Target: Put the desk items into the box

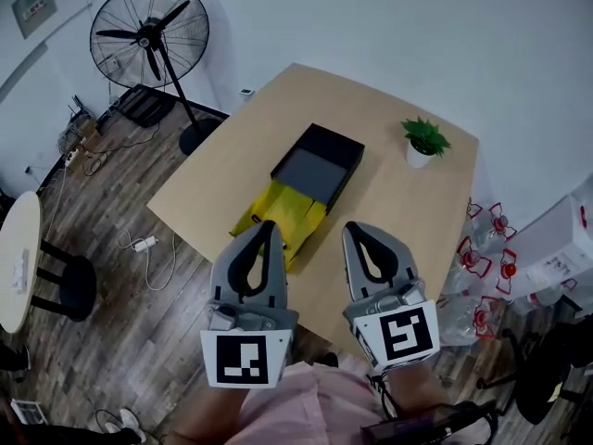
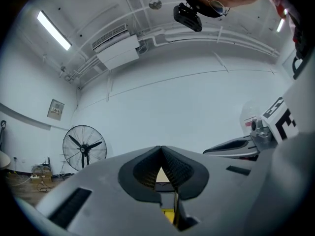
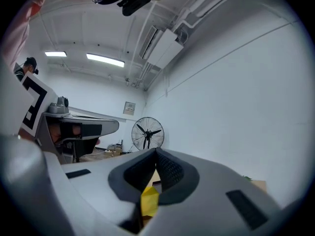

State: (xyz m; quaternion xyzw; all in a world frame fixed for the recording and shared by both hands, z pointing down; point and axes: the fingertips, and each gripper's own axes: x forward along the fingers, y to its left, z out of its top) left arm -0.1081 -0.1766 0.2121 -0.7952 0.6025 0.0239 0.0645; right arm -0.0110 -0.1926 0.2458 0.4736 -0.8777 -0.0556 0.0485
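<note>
A black box with a grey inside lies open in the middle of the tan table. Just in front of it lies a heap of yellow items, also glimpsed as a yellow patch through the right gripper's jaws. Both grippers are held up side by side over the table's near edge. The left gripper has its jaws closed tip to tip, with nothing between them, and its tips hang over the yellow heap. My right gripper is likewise shut and empty, just right of the heap.
A small potted plant stands near the table's far right corner. A pedestal fan stands on the wooden floor at the left. A round side table is at the far left, and several bottles lie right of the desk.
</note>
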